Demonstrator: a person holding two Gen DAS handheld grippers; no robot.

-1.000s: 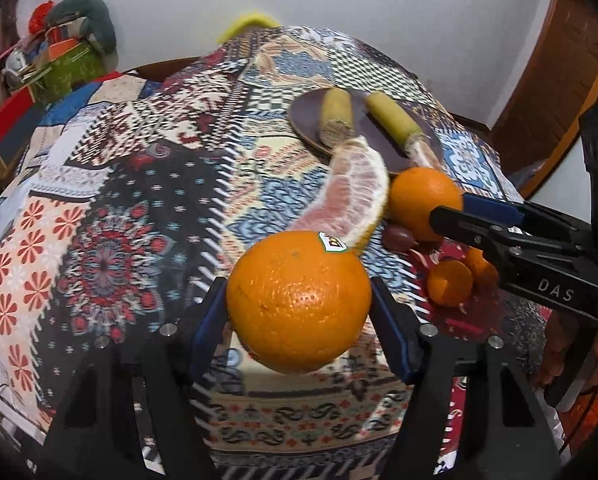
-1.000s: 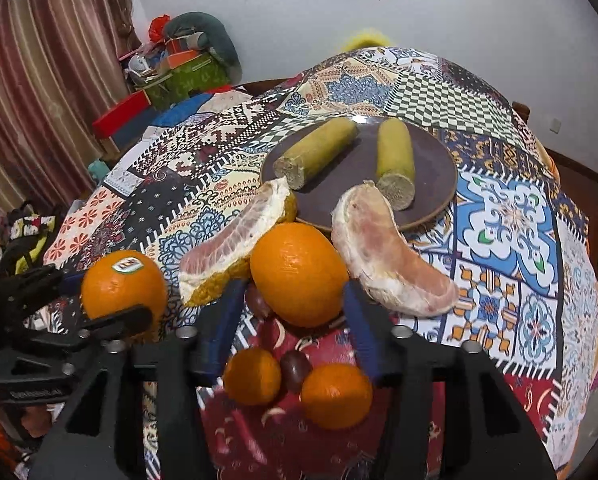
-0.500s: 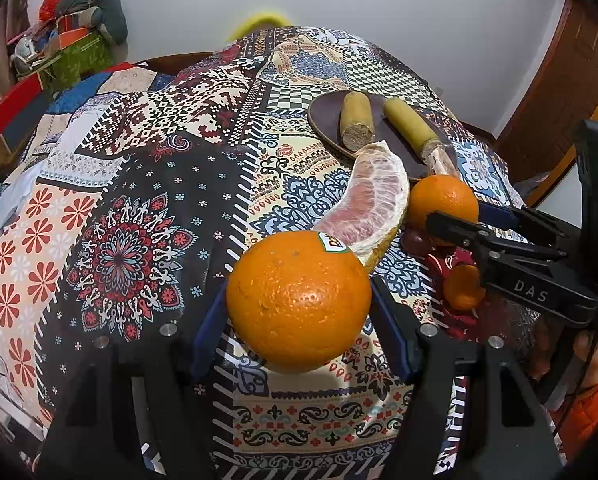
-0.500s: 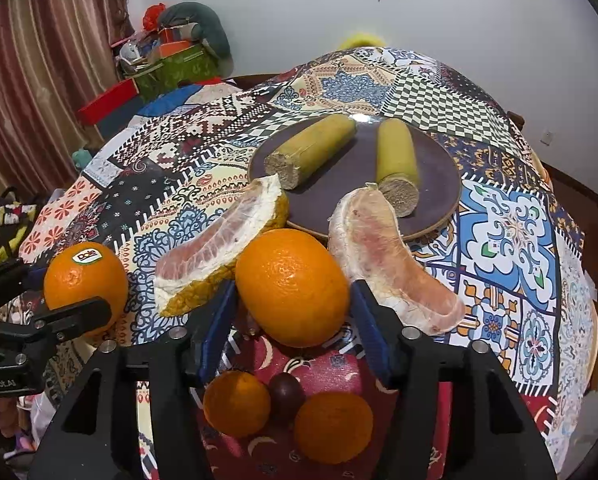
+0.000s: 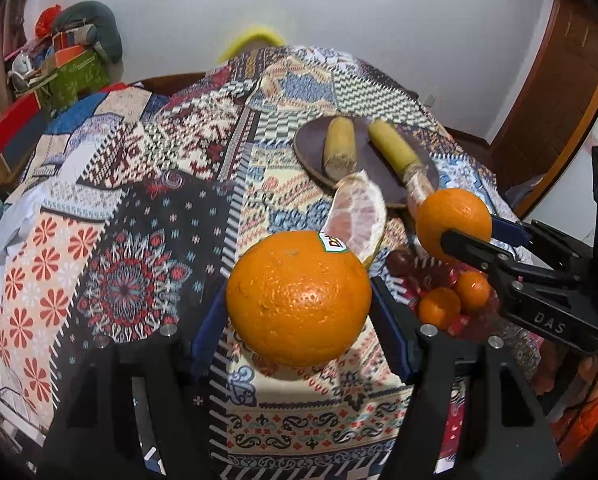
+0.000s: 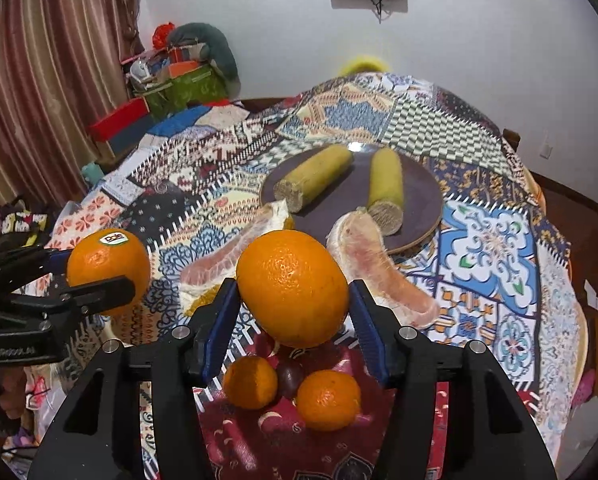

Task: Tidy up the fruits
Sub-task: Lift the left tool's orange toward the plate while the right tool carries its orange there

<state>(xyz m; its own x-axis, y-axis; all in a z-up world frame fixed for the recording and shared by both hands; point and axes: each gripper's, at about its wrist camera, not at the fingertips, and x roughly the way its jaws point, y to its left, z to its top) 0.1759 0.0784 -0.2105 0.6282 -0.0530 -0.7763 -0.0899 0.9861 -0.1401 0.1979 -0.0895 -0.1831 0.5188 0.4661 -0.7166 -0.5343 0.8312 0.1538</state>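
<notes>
**Two oranges up, one in each hand**

Left wrist view: your left gripper (image 5: pixel 299 300) has its blue-padded fingers (image 5: pixel 391 328) clamped on the stickered orange (image 5: pixel 297 298), squeezed across its widest part, a sound choice for a round, dimpled, slightly waxy skin that would roll out of a shallow pinch. The fruit hangs clear of the patchwork cloth (image 5: pixel 139 216) that covers the bench. To the right your right gripper (image 5: pixel 465 236) holds the plain orange (image 5: pixel 453 222) above the loose pile. Beyond lie a pomelo wedge (image 5: pixel 359 212), pale and pithy, and the dark round plate (image 5: pixel 311 152) with two cut sugarcane lengths (image 5: pixel 341 148).

Right wrist view: your right gripper's fingers (image 6: pixel 365 320) press both flanks of the plain orange, lifted off the cloth. Under it remain two small mandarins (image 6: pixel 251 376) (image 6: pixel 328 399) with a dark grape-like fruit (image 6: pixel 290 372) wedged between them, all smooth and easily rolled. Two pomelo wedges (image 6: pixel 219 260) (image 6: pixel 373 264) flank the orange, each touching the plate's near rim. The plate's near half is bare, so it looks like the likely place to gather the oranges; that is my judgement. The sugarcane is fibrous at its cut ends and yellow-green along its rind.
</notes>
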